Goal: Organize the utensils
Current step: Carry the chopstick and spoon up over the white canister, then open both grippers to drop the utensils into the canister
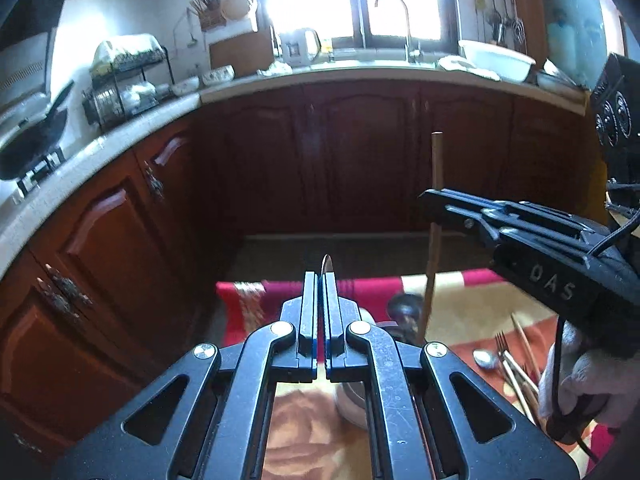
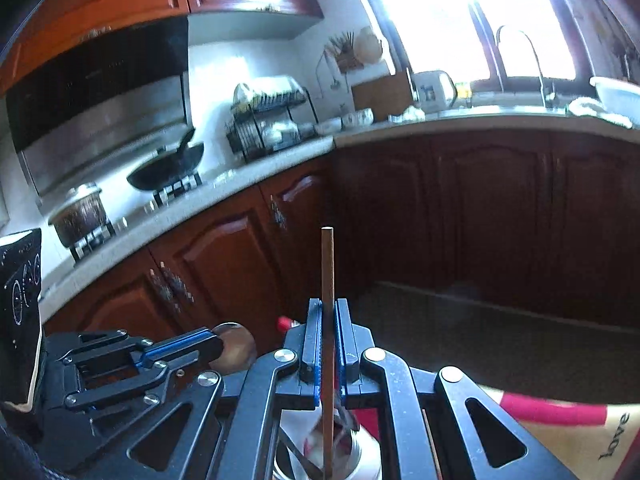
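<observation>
Wooden chopstick [image 2: 327,320] stands upright, clamped between the blue-lined pads of the right gripper [image 2: 328,344]; its blunt top end rises well above the fingertips, its lower end drops toward a white holder [image 2: 360,460] directly beneath, at 6 o'clock of the grip. Whether the tip touches the holder cannot be told. In the left wrist view the same chopstick [image 1: 435,208] crosses the right gripper [image 1: 430,200] near vertical, over the patterned red-and-cream cloth [image 1: 460,292]. Left gripper [image 1: 319,280] is clenched on a metal spoon [image 1: 328,264]; only the rounded bowl edge shows past the fingertips. From the right wrist view that spoon bowl [image 2: 234,348] sticks out of the left gripper [image 2: 216,344] at 9 o'clock of the chopstick. On the cloth, at 4 o'clock of the left gripper, lie a fork [image 1: 502,344], another spoon [image 1: 486,359] and pale chopsticks [image 1: 520,376], loosely heaped. A gloved hand [image 1: 576,384] holds the right tool.
</observation>
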Demonstrator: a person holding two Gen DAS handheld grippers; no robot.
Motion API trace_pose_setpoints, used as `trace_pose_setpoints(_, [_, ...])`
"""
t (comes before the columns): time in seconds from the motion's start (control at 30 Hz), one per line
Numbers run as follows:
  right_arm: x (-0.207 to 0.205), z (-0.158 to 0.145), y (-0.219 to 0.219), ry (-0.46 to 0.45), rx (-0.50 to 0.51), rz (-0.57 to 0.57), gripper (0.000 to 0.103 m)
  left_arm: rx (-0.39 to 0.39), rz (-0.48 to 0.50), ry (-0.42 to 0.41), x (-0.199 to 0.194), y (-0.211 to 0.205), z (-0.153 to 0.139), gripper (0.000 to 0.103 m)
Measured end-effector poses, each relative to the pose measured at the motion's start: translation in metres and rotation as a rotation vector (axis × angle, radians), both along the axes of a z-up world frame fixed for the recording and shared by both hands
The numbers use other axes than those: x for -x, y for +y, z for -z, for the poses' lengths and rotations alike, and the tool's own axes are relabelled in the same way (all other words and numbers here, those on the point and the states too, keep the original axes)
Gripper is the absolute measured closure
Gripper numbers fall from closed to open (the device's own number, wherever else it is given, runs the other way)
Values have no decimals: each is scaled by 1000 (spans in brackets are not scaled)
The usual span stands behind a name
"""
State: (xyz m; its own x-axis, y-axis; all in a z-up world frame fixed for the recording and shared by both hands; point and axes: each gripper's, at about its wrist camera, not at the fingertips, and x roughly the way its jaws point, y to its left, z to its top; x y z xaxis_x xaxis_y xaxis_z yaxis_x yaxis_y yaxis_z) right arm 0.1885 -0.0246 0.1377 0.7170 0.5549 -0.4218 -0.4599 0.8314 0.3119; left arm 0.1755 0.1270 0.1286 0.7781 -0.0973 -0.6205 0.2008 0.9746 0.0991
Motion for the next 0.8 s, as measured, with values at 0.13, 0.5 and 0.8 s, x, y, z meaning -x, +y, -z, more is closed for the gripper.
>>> trace_pose_setpoints(0.13, [-2, 25, 4, 69, 50, -18, 98, 17, 6, 56, -1, -8, 24, 102])
trace_pose_setpoints(0.5, [3, 32, -24, 130, -26, -31, 62, 101, -17, 83, 4, -5, 23, 98])
trace_pose_setpoints(0.8, [34, 40, -45, 154, 33, 15, 62, 144, -20, 59, 27, -10, 13, 51])
